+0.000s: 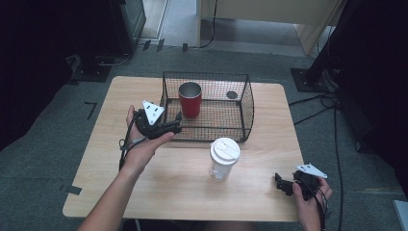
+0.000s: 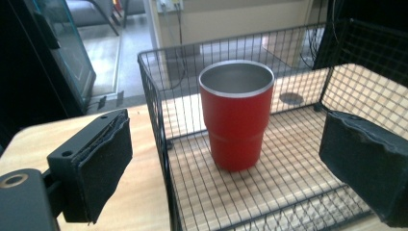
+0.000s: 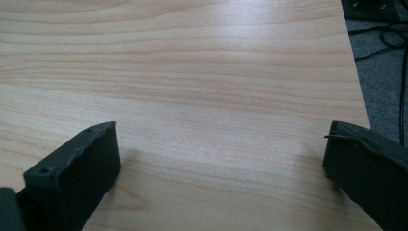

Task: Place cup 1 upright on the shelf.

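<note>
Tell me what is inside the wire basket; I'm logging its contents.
A red cup stands upright in the wire basket, apparently empty, though its bottom isn't visible. A small dark round thing lies behind it.

red cup (image 1: 190, 99) in wire basket (image 1: 246, 103), left tongs (image 1: 176, 126) beside, lidded clear cup (image 1: 223, 158) on table (image 1: 115, 168)

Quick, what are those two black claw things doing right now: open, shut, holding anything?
Left gripper: open, holding nothing, jaws aimed at the red metal tumbler in the black wire basket.
Right gripper: open, empty, over the wooden table.
</note>
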{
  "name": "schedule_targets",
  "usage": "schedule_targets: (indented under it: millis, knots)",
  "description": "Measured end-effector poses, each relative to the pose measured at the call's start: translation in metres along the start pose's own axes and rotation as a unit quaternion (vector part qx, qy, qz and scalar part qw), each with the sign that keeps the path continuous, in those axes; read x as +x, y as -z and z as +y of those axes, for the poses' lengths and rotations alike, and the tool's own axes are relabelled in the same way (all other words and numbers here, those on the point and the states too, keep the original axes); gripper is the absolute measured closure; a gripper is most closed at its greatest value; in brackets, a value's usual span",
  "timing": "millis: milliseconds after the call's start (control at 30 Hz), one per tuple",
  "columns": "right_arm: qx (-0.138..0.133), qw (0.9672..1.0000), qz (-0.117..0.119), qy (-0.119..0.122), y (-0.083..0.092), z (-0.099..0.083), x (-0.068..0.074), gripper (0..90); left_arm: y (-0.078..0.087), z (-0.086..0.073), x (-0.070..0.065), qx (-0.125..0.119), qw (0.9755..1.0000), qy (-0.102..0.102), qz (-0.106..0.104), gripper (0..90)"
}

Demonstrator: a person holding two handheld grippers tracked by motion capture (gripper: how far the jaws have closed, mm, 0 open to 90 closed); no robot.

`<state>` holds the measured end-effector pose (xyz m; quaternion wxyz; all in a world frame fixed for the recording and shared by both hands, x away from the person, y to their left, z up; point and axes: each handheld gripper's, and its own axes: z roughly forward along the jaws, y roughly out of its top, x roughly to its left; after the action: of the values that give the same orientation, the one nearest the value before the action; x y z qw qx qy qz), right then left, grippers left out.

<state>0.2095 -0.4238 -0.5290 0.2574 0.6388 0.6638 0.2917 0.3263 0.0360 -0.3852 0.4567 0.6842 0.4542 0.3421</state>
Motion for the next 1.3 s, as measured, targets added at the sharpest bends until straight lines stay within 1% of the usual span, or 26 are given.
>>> schedule_targets:
  millis: [100, 167, 200, 233, 300, 400, 433, 567, 600, 633, 667, 700, 733, 767, 800, 867, 900, 933, 1067, 1100, 1133, 1167, 1200, 1233, 1267, 1300]
  knots:
    - [0.0, 1.0, 0.0, 0.0, 0.0, 0.0, 0.0, 0.0, 0.007, -0.008, 0.003, 0.002, 1.0, -0.003, -0.001, 5.3]
    - [0.0, 1.0, 0.0, 0.0, 0.0, 0.0, 0.0, 0.0, 0.009, -0.01, 0.004, 0.001, 1.0, -0.006, 0.001, 5.3]
    - [0.0, 1.0, 0.0, 0.0, 0.0, 0.0, 0.0, 0.0, 0.01, -0.013, 0.005, 0.001, 1.0, -0.008, 0.006, 5.3]
    - [0.0, 1.0, 0.0, -0.001, 0.0, 0.0, 0.0, 0.0, 0.013, -0.019, 0.009, 0.002, 0.9999, -0.003, 0.01, 5.3]
    - [0.0, 1.0, 0.0, 0.0, 0.0, 0.0, 0.0, 0.0, 0.014, -0.021, 0.01, 0.003, 0.9999, -0.003, 0.011, 5.3]
    - [0.0, 1.0, 0.0, 0.001, 0.0, 0.0, 0.0, 0.0, 0.019, -0.032, 0.015, 0.011, 0.9998, -0.004, 0.013, 5.3]
    - [0.0, 1.0, 0.0, 0.001, 0.0, 0.0, 0.0, 0.0, 0.021, -0.04, 0.018, 0.016, 0.9998, -0.001, 0.013, 5.3]
    - [0.0, 1.0, 0.0, 0.0, 0.0, 0.0, 0.0, 0.0, 0.024, -0.05, 0.023, 0.027, 0.9995, 0.004, 0.015, 5.3]
    - [0.0, 1.0, 0.0, 0.0, 0.0, 0.0, 0.0, 0.0, 0.024, -0.054, 0.025, 0.029, 0.9994, 0.003, 0.019, 5.3]
    - [0.0, 1.0, 0.0, 0.001, 0.0, 0.0, 0.0, 0.0, 0.025, -0.062, 0.029, 0.034, 0.9991, 0.006, 0.022, 5.4]
    - [0.0, 1.0, -0.001, 0.0, 0.0, 0.0, 0.0, 0.0, 0.026, -0.066, 0.031, 0.038, 0.999, 0.008, 0.022, 5.3]
    - [0.0, 1.0, 0.0, 0.001, 0.0, 0.0, 0.0, 0.0, 0.026, -0.066, 0.031, 0.038, 0.999, 0.008, 0.022, 5.4]
    - [0.0, 1.0, -0.001, 0.001, 0.0, 0.0, 0.0, 0.0, 0.028, -0.074, 0.035, 0.043, 0.9987, 0.012, 0.024, 5.4]
    - [0.0, 1.0, -0.001, 0.001, 0.0, 0.0, 0.0, 0.0, 0.028, -0.074, 0.035, 0.043, 0.9987, 0.012, 0.024, 5.3]
    - [0.001, 1.0, 0.0, 0.001, 0.0, 0.0, 0.0, 0.0, 0.03, -0.082, 0.038, 0.048, 0.9983, 0.016, 0.028, 5.3]
    - [0.001, 1.0, -0.001, 0.001, 0.0, 0.0, 0.0, 0.0, 0.033, -0.089, 0.042, 0.054, 0.9979, 0.018, 0.03, 5.4]
    - [0.001, 1.0, -0.001, 0.001, 0.0, 0.0, 0.0, 0.0, 0.033, -0.089, 0.042, 0.054, 0.9979, 0.018, 0.03, 5.4]
    - [0.001, 1.0, -0.001, 0.001, 0.0, 0.0, 0.0, 0.0, 0.036, -0.096, 0.046, 0.057, 0.9977, 0.017, 0.034, 5.4]
    - [0.001, 1.0, -0.001, 0.001, 0.0, 0.0, 0.0, 0.0, 0.041, -0.109, 0.052, 0.073, 0.9967, 0.004, 0.035, 5.4]
    - [0.001, 1.0, -0.001, 0.001, 0.0, 0.0, 0.0, 0.0, 0.042, -0.113, 0.054, 0.076, 0.9965, 0.003, 0.034, 5.4]
    - [0.001, 1.0, -0.001, 0.001, 0.0, 0.0, 0.0, 0.0, 0.042, -0.113, 0.054, 0.076, 0.9965, 0.003, 0.034, 5.4]
    - [0.001, 1.0, -0.001, 0.001, 0.0, 0.0, 0.0, 0.0, 0.045, -0.121, 0.057, 0.083, 0.996, 0.002, 0.034, 5.4]
    - [0.001, 1.0, -0.001, 0.001, 0.0, 0.0, 0.0, 0.0, 0.045, -0.121, 0.057, 0.083, 0.996, 0.002, 0.034, 5.4]
    - [0.001, 1.0, -0.001, 0.001, 0.0, 0.0, 0.0, 0.0, 0.047, -0.128, 0.061, 0.088, 0.9955, 0.002, 0.036, 5.4]
    - [0.001, 1.0, -0.001, 0.001, 0.0, 0.0, 0.0, 0.0, 0.048, -0.131, 0.063, 0.091, 0.995, 0.001, 0.041, 5.4]
    - [0.001, 1.0, -0.001, 0.001, 0.0, 0.0, 0.0, 0.0, 0.048, -0.131, 0.063, 0.091, 0.995, 0.001, 0.041, 5.4]
